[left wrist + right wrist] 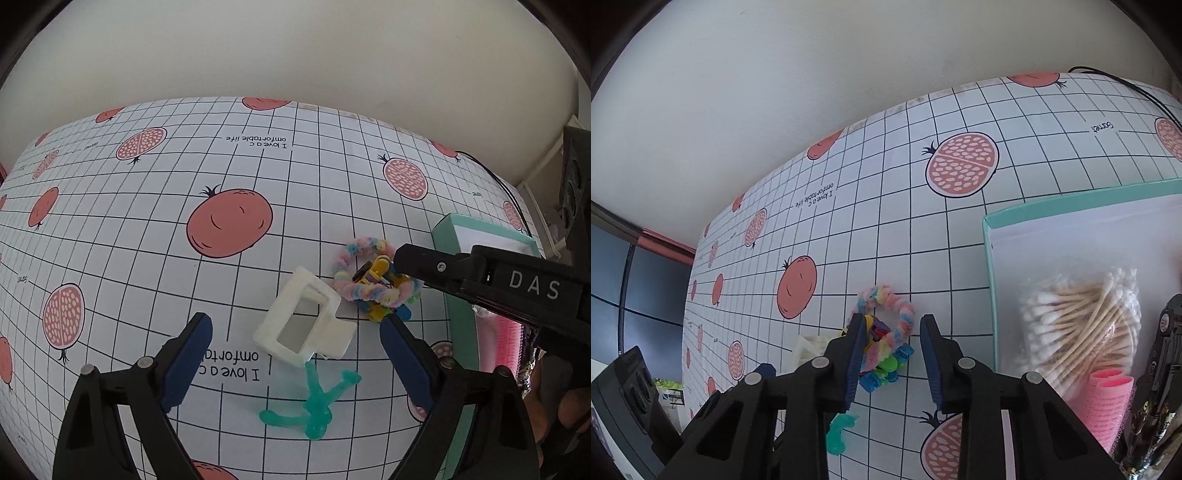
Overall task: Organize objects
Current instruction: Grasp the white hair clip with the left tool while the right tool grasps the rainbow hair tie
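A white hair claw clip (306, 321) lies on the gridded tablecloth between the fingers of my open left gripper (295, 332). A teal jelly figure (314, 406) lies just in front of it. Behind the clip sits a pastel fuzzy ring (369, 273) (886, 317) around a heap of small coloured clips (376, 280) (882, 365). My right gripper (894, 332) is open, its fingers either side of that heap, and its black body (480, 280) reaches in from the right in the left wrist view.
A teal-rimmed box (988, 258) (454, 229) stands at the right, holding a bag of cotton swabs (1082, 321), pink rollers (1108, 402) and a dark object (1163, 350). A black cable (1126, 81) runs along the table's far right. A black device (631, 391) sits off the left edge.
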Demonstrator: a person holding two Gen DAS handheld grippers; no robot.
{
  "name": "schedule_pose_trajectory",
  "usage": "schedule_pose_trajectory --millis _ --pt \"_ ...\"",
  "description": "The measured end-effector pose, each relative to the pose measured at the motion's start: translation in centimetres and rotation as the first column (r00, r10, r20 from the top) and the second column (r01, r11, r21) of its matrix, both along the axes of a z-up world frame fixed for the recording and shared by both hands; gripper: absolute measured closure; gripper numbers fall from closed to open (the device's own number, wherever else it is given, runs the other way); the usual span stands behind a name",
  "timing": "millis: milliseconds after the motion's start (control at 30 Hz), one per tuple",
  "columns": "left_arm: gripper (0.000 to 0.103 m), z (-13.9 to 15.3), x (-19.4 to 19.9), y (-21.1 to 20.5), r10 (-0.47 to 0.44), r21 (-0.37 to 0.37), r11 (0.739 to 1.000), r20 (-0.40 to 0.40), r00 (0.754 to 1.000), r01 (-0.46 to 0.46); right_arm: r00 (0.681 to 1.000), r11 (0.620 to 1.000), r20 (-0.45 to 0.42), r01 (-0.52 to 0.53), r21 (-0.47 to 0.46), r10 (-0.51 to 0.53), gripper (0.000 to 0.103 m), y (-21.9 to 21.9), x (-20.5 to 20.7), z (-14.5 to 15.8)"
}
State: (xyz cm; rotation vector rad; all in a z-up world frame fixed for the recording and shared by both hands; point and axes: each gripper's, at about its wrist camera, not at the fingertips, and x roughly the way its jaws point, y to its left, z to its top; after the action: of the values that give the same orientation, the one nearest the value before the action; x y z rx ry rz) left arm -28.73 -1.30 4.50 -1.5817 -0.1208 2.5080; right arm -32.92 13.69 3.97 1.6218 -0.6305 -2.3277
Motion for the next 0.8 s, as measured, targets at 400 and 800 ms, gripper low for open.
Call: schedule_pose_trajectory --millis 400,800 --pt "0.043 -0.9 -0.3 0.0 0.014 0.016 1.000 0.017 1.000 -0.014 1.000 0.999 0.003 0.027 -0.044 -0.027 0.084 0.4 0.0 -0.6" --pt "0.044 -0.8 -0.3 -0.9 0.074 0.057 0.996 0.003 0.997 -0.074 0.999 0.997 -0.007 0.041 -0.067 -0.042 0.095 0.6 0.1 -1.1"
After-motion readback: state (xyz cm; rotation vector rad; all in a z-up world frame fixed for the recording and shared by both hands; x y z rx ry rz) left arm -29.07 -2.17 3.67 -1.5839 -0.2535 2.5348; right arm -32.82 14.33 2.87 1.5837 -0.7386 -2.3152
